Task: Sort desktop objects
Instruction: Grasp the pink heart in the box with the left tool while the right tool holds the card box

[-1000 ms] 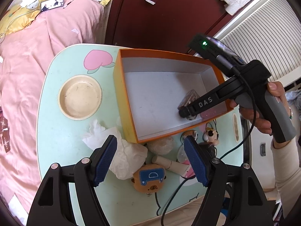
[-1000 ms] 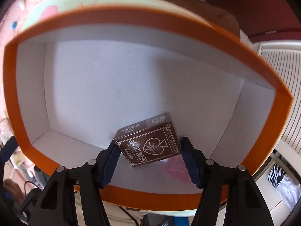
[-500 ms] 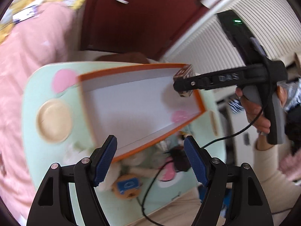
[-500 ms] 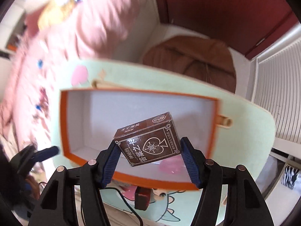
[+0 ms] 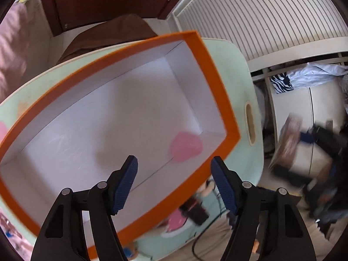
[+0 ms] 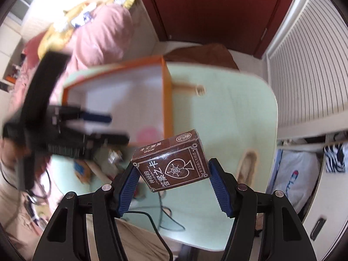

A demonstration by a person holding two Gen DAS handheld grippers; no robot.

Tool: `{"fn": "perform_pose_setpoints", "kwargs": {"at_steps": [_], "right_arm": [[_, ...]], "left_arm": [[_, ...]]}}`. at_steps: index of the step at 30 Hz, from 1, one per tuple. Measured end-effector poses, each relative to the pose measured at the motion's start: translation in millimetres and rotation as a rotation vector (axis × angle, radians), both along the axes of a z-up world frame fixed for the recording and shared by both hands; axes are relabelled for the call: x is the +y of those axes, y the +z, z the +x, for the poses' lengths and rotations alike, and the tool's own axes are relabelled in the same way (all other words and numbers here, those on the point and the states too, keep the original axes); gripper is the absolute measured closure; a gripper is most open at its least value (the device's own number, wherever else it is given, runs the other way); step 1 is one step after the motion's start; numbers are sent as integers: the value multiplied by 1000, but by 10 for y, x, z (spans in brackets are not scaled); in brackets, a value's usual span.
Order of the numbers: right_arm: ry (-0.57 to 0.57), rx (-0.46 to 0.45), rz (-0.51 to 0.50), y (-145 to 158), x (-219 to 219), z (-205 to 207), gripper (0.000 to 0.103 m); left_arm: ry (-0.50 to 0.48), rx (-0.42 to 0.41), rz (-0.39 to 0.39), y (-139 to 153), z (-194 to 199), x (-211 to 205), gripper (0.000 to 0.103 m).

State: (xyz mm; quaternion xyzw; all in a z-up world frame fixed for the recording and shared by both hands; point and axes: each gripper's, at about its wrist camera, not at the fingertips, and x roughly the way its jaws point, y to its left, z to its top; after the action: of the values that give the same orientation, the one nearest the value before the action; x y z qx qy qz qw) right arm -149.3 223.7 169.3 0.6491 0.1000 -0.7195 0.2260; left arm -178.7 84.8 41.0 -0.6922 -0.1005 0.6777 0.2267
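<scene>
Up in the air, the right gripper [image 6: 171,179] is clamped on a brown card box [image 6: 171,163] — its two blue pads press the short ends, and the printed face with a spade emblem and Chinese lettering tilts toward the camera. The card box hangs above the pale green table [image 6: 228,117], to the right of the orange box [image 6: 166,91] and clear of it. In the left wrist view the same pair appears as a blurred shape at the far right, off the table edge: the right gripper [image 5: 304,137] with the card box [image 5: 287,139] in it.

The left gripper [image 5: 174,182] hovers over the near rim of the orange box [image 5: 217,82], fingers spread apart with nothing between them. The box's white interior shows a pink patch [image 5: 186,146] in the right corner — whether it is a print or an object cannot be told. From the right wrist view the left gripper [image 6: 102,126] is a dark, motion-smeared form above the orange box's near side. A black cable [image 6: 156,217] trails across the table's front edge.
</scene>
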Motion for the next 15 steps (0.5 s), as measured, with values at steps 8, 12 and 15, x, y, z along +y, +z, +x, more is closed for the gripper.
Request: {"fn": "perform_pose_setpoints", "kwargs": {"at_steps": [8, 12, 15], "right_arm": [[-21, -104, -34, -490, 171, 288, 39], [-39, -118, -54, -571, 239, 273, 39], [-44, -110, -56, -574, 277, 273, 39]], "left_arm": [[-36, -25, -78, -135, -92, 252, 46], [-32, -55, -58, -200, -117, 284, 46], [-54, -36, -65, -193, -94, 329, 46]]}}
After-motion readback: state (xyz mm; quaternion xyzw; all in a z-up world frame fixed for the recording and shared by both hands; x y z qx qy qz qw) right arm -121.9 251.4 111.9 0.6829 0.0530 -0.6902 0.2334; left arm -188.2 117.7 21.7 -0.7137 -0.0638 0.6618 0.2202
